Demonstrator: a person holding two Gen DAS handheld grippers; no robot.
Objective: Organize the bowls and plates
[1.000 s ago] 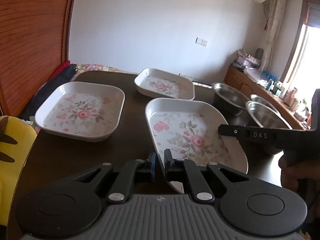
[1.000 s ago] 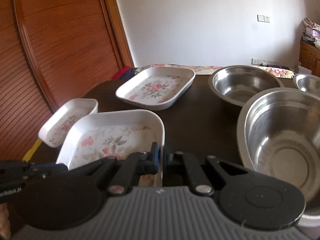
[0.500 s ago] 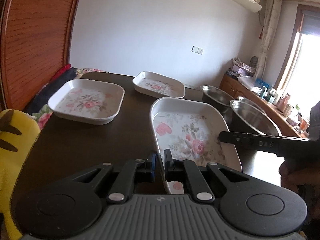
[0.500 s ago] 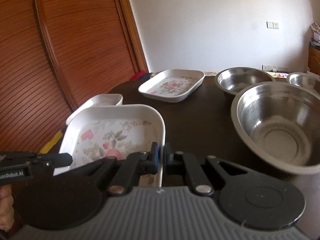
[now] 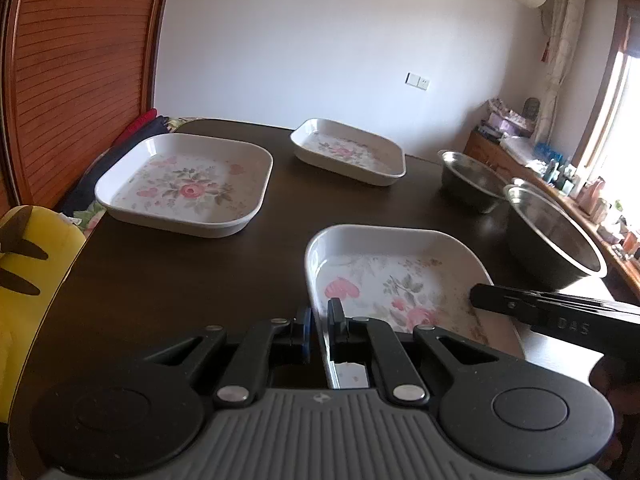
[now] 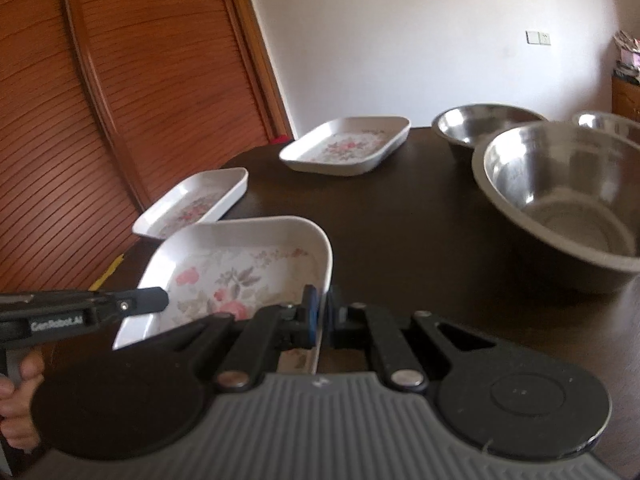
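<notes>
You carry the floral plate (image 5: 396,280) above the table (image 5: 160,272), left gripper (image 5: 318,322) and right gripper (image 6: 320,312) each clamped on opposite thin rims; uneven motion could twist it free.

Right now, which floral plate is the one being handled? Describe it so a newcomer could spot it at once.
On the dark table, three white floral plates lie left of the steel bowls. The held plate is the nearest one. Unlike the other two plates, it is pinched at opposite rims by the left gripper and the right gripper.
</notes>
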